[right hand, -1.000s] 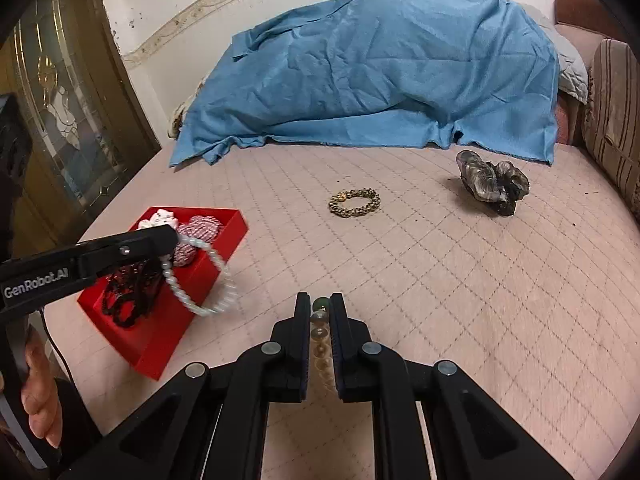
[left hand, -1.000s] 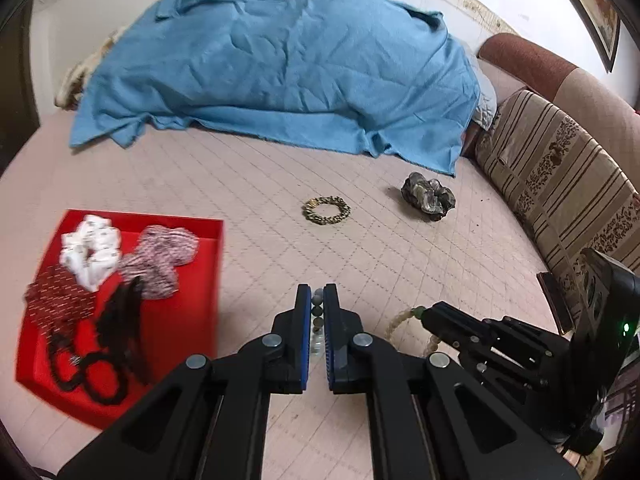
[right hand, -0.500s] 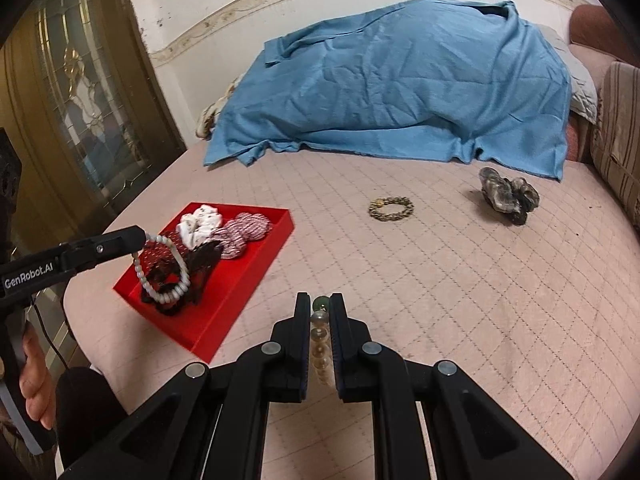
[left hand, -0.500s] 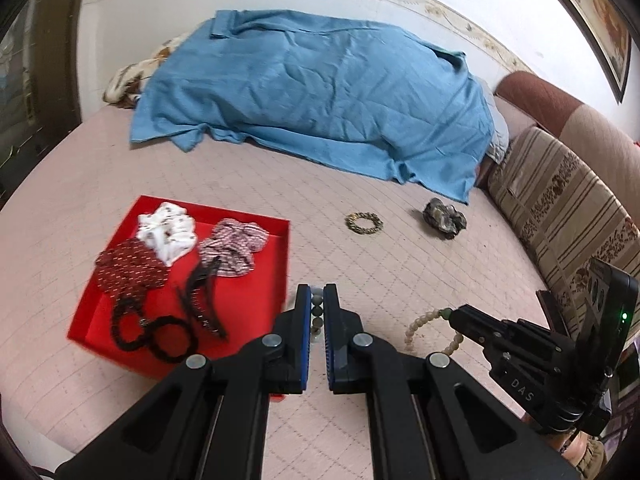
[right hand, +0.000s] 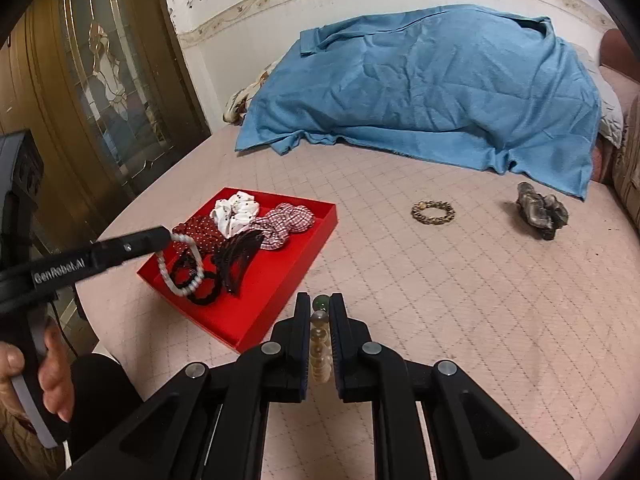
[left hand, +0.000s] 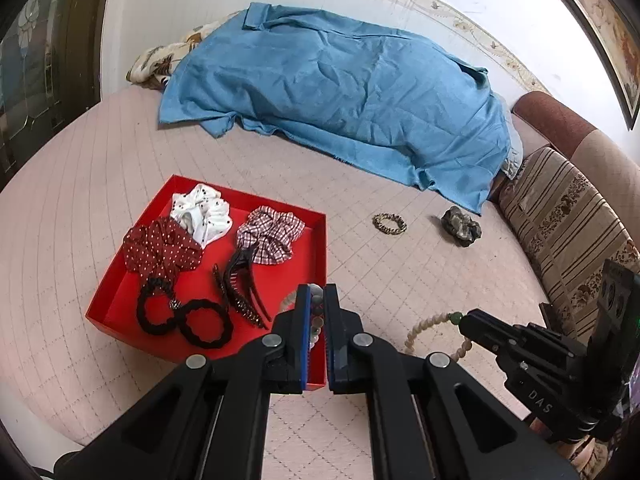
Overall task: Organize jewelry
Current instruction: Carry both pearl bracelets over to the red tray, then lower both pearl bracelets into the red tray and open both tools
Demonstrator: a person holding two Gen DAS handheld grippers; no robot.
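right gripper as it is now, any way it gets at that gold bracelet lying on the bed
Probably not yet. The path across the bed cover to the gold bracelet looks bare, but the right gripper is shut on a cream bead bracelet, so it has no free jaws until it drops that.

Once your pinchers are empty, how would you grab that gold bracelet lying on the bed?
The gold bracelet lies flat as an open ring on the quilted bed. I would probably come straight down from above and pinch one side of the band, one finger inside the ring and one outside.
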